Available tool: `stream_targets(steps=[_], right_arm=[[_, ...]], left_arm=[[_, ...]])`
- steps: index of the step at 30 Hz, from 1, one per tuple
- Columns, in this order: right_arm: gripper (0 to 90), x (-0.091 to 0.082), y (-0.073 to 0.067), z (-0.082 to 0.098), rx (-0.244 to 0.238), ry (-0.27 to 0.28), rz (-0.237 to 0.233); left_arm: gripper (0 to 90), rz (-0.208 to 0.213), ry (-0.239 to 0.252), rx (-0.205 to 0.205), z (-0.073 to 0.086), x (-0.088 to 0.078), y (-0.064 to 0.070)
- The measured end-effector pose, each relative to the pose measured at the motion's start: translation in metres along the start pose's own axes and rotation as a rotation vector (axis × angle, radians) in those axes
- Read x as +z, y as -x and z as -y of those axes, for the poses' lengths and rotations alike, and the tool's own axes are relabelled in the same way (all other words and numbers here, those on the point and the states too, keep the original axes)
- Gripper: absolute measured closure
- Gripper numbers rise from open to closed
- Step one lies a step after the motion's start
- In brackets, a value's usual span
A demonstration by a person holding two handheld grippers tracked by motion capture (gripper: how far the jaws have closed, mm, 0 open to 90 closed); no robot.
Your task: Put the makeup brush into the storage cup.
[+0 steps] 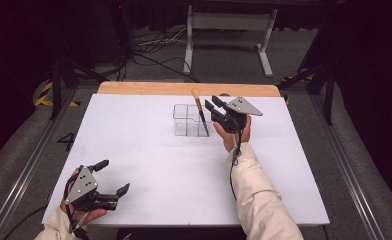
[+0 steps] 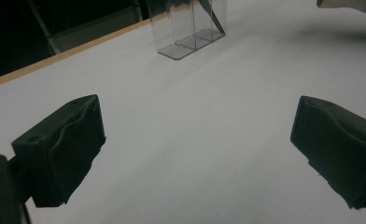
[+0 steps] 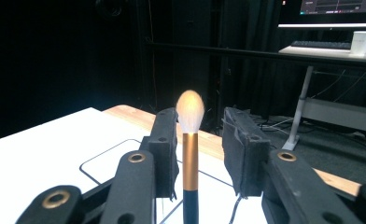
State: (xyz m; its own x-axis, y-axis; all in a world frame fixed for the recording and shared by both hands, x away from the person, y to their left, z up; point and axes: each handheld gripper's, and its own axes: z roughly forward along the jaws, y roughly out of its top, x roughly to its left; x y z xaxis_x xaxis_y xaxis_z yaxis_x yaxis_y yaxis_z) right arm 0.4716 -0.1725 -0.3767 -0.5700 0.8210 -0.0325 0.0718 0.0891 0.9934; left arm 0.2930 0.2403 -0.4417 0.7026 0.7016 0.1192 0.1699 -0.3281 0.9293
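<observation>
Release of the makeup brush point(image 3: 190, 154) into the clear organiser point(image 1: 190, 120) is judged to be the step in hand. In the right gripper view the right gripper point(image 3: 200, 149) is seen with its jaws parted a little on either side of the brush: the left pad lies just beside the gold ferrule, whether touching cannot be told, and a clear gap is seen between the ferrule and the right pad, so the brush is not pinched. No earlier picture is needed to read this; the handle is seen running down between the jaws, the pale bristle tip upward.

From the high view the brush is found standing tilted in the right-hand compartment of the organiser, handle end at the bottom, bristles above the rim, with the right gripper just beside it on the right. The organiser stands toward the far middle of the white table point(image 1: 149, 165).

The left gripper point(image 1: 111, 176) is held spread wide and empty near the table's near left corner, well apart from the organiser.

For the next move, a clean withdrawal up and away is called for, so that the leaning brush is not caught and the light organiser is not tipped.

No brand, label or legible writing can be made out on the brush, organiser or grippers; the screen in the far background is too small to be read.
</observation>
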Motion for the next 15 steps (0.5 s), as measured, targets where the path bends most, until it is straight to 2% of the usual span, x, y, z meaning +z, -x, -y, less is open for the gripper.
stream_targets(steps=[4, 15], right_arm=[[64.4, -0.004, 0.0, -0.003, -0.014, 0.005, -0.002], [48.4, -0.014, -0.002, -0.011, -0.059, 0.011, 0.022]], left_arm=[[3.6, 0.0, -0.001, 0.001, 0.0, 0.0, 0.0], [3.7, -0.004, -0.002, 0.001, 0.0, 0.0, 0.0]])
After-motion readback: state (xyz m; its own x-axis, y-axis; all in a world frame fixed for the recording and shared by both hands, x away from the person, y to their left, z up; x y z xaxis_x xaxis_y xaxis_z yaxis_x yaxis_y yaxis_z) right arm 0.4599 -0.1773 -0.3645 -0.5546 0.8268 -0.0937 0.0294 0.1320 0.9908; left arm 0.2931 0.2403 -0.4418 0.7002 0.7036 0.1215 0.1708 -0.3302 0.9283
